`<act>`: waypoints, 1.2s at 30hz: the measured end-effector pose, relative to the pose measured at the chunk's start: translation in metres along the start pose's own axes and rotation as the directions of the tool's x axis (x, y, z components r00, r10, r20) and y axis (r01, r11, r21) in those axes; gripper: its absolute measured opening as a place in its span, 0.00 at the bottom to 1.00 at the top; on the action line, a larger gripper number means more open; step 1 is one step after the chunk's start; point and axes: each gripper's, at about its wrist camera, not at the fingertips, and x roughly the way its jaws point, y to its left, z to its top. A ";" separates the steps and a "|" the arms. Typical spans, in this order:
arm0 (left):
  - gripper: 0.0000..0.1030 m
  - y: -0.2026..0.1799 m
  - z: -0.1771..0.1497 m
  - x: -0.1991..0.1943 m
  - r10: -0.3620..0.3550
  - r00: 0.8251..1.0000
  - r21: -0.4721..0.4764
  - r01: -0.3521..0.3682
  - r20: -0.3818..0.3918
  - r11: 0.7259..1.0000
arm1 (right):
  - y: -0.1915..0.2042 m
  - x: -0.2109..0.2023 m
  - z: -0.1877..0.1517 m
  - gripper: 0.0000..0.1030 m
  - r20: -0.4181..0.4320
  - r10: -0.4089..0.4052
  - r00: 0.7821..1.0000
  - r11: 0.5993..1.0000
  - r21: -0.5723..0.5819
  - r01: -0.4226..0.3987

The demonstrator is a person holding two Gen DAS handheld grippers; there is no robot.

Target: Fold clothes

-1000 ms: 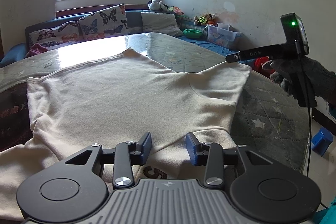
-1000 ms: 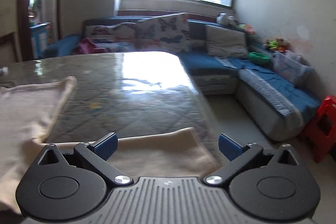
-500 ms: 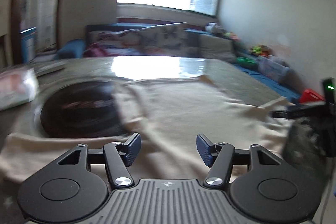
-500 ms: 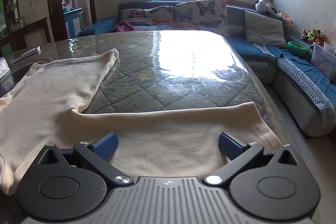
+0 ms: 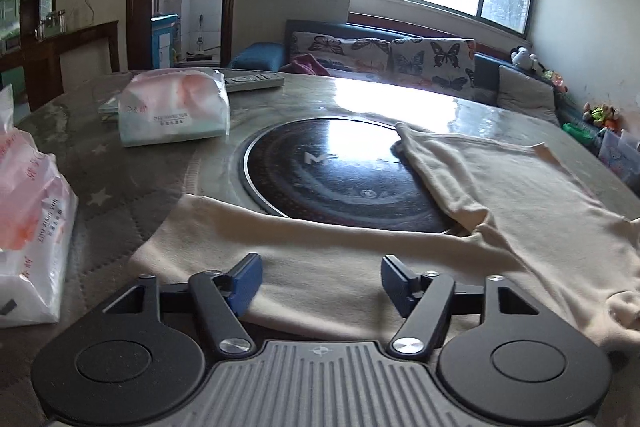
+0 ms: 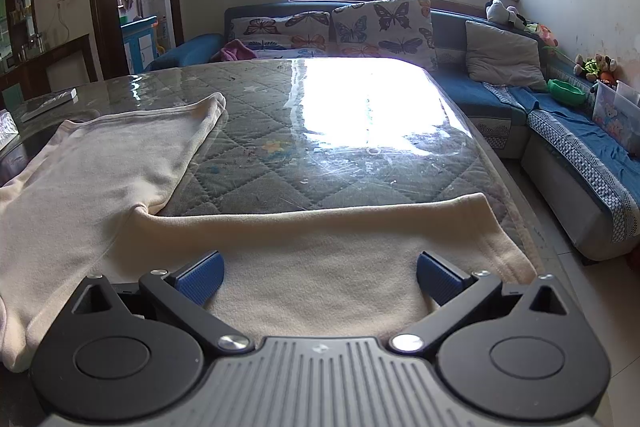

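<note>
My left tongs (image 5: 318, 281) have just been opening and now stand wide, nothing pinched, their blue pads poised over one sleeve of the cream sweater (image 5: 500, 195) spread on the counter (image 5: 120, 179). Just ahead of them lies the round black hob (image 5: 340, 171) set into the counter, the sweater's hem draped over its far right edge. Off to their left sit two packs of tissues (image 5: 176, 111). My right tongs (image 6: 319, 277) gape wide too, empty, over the other sleeve (image 6: 340, 239), which stretches across in front of them; the sweater's body lies ahead to their left.
</note>
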 end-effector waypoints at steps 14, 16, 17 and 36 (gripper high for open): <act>0.92 0.028 0.009 0.009 0.083 0.996 0.008 -0.083 -0.029 0.997 | 0.000 0.001 -0.001 1.00 0.001 0.001 1.000 1.000 0.002 -0.001; 0.94 0.023 0.011 0.008 0.065 0.998 0.001 -0.065 -0.026 0.998 | 0.000 0.000 0.000 1.00 0.001 0.001 1.000 1.000 0.001 -0.001; 0.94 0.020 0.013 0.007 0.055 0.998 -0.001 -0.055 -0.022 0.999 | -0.001 0.000 0.000 1.00 0.001 0.002 1.000 1.000 0.002 -0.002; 0.87 0.049 0.025 0.024 0.183 0.982 -0.019 -0.184 -0.037 0.983 | -0.001 0.000 -0.001 1.00 0.002 0.003 1.000 1.000 0.004 -0.003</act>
